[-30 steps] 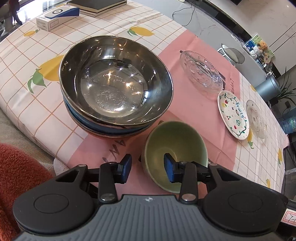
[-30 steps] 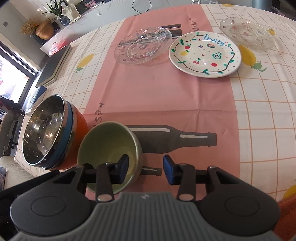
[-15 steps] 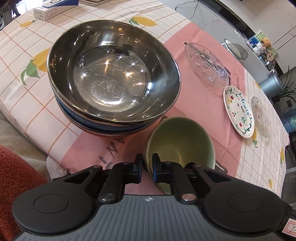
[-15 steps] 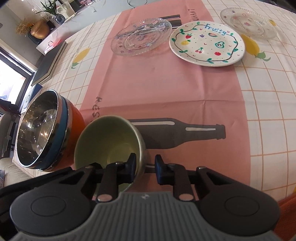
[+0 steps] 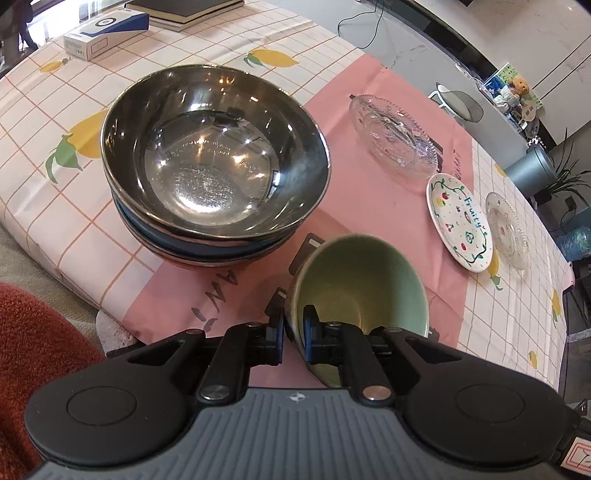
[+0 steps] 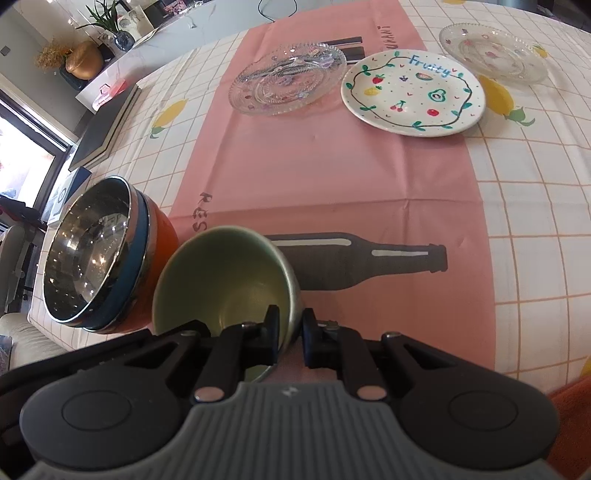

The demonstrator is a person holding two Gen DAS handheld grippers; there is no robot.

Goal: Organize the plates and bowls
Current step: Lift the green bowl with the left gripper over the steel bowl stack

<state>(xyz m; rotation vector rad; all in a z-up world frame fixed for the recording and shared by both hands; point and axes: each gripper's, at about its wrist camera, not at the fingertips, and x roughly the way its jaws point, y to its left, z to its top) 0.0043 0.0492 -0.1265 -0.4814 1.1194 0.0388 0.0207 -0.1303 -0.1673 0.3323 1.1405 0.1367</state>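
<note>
A green bowl (image 5: 362, 280) (image 6: 221, 280) sits on the pink runner beside a stack of bowls. In that stack a steel bowl (image 5: 210, 158) (image 6: 85, 251) rests in a blue one, and that in an orange one (image 6: 162, 236). My left gripper (image 5: 293, 332) is shut on the green bowl's near left rim. One pad is inside the bowl and one outside. My right gripper (image 6: 290, 332) holds the opposite rim the same way, its jaws still closing on the wall between them. Farther back lie a large glass plate (image 5: 395, 136) (image 6: 288, 77), a white "Fruity" plate (image 5: 460, 221) (image 6: 412, 92) and a small glass plate (image 5: 506, 229) (image 6: 491, 51).
A white and blue box (image 5: 107, 33) and dark books (image 5: 184, 11) (image 6: 103, 129) lie at the far side of the table. The table's near edge runs just below the bowl stack. A red fabric (image 5: 29, 350) fills the lower left corner.
Both grippers' jaws have closed from wide apart onto the green bowl's rim, the left on one side and the right on the other. The bowl stack and plates have not moved.
</note>
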